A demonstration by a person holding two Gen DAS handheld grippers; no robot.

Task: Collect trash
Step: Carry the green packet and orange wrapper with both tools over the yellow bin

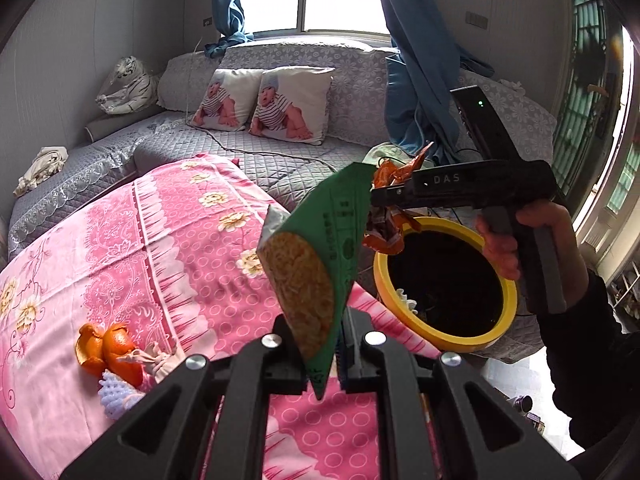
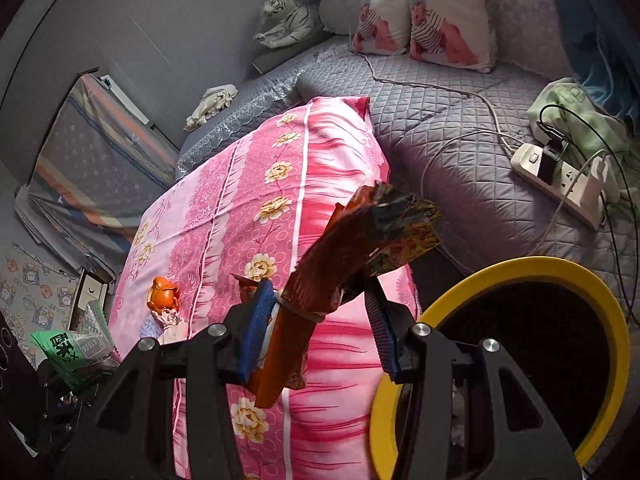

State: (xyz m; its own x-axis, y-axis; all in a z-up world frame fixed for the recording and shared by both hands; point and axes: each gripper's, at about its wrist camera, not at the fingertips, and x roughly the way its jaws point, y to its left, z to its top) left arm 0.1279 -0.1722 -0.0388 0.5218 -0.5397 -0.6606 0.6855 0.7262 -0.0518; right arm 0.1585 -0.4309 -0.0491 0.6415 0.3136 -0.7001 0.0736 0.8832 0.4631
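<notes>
My left gripper [image 1: 320,364] is shut on the bottom corner of a green snack packet [image 1: 316,264], which stands up over the pink floral cloth [image 1: 180,240]. To its right, a hand holds my right gripper [image 1: 376,196], shut on a crumpled orange wrapper [image 1: 394,208] above the yellow-rimmed bin [image 1: 444,336]. In the right wrist view the right gripper [image 2: 316,320] clamps that orange-brown wrapper [image 2: 340,272] between its blue pads [image 2: 256,320], left of the bin's yellow rim [image 2: 520,268]. The green packet [image 2: 74,350] shows at lower left. Orange peel [image 1: 108,350] [image 2: 162,294] lies on the cloth.
Crumpled tissue [image 1: 154,360] and a lilac knobbly thing [image 1: 114,396] lie beside the peel. A grey quilted sofa [image 2: 460,140] carries two printed pillows [image 1: 288,104], a toy tiger [image 2: 288,20] and a power strip [image 2: 560,176] with trailing cables. Blue curtains [image 1: 420,80] hang behind the bin.
</notes>
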